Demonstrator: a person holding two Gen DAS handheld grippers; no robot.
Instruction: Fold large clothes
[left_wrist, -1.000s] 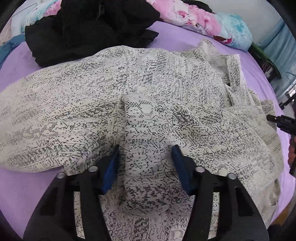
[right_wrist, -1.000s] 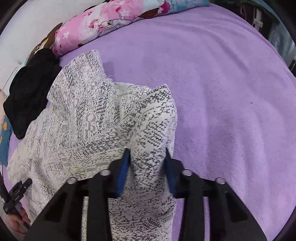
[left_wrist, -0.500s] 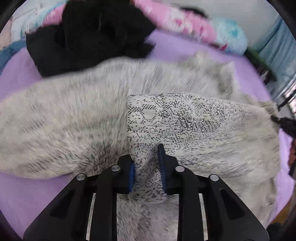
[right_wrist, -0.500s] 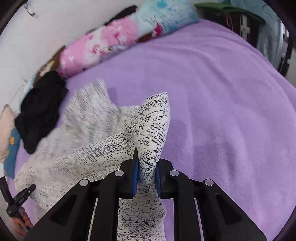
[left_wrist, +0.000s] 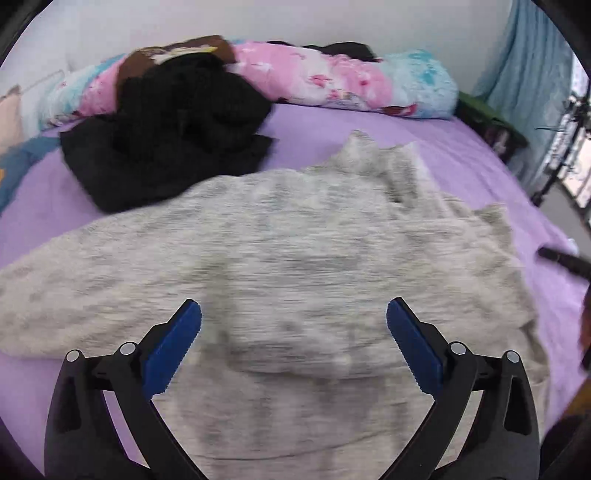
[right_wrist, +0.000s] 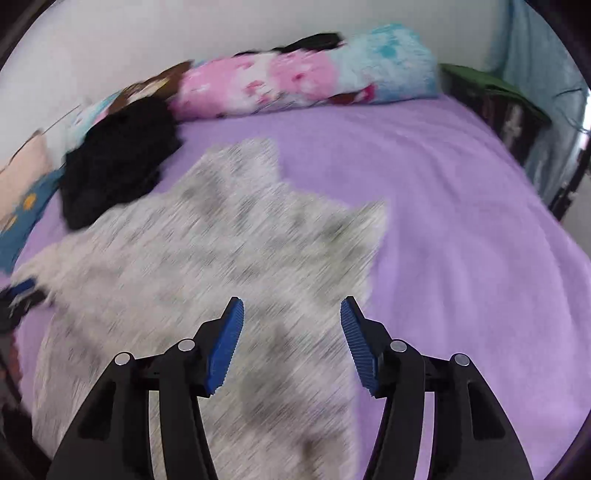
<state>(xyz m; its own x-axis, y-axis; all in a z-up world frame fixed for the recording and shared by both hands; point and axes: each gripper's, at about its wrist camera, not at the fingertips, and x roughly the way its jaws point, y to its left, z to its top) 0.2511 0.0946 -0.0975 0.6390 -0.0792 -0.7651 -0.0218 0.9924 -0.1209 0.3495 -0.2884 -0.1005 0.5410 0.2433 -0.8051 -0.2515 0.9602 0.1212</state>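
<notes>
Left wrist view first: your left gripper (left_wrist: 293, 325) is springing wide, jaws opening with nothing pinched between them. A moment ago those pads were clamped on a fold of the speckled grey garment (left_wrist: 280, 251); now that cloth has dropped away and lies below you on the purple bed (left_wrist: 48, 199), blurred as you pull up and off it. Just beyond its far left edge sits the heap of black clothes (left_wrist: 166, 136), with the pink and blue rolled blanket (left_wrist: 343, 85) along the wall behind.

Over to the right wrist view, and it's the same story: your right gripper (right_wrist: 291, 325) has let go too, jaws opening, roughly halfway apart, no fabric between the blue pads. The garment's right edge (right_wrist: 354, 251) that you were holding has settled flat against the purple sheet.

Both releases together read as one fold laid down and finished. The piece looks flatter but wide and uneven, so I'd judge at least another fold remains. Pick your next grab points once the blur clears.
</notes>
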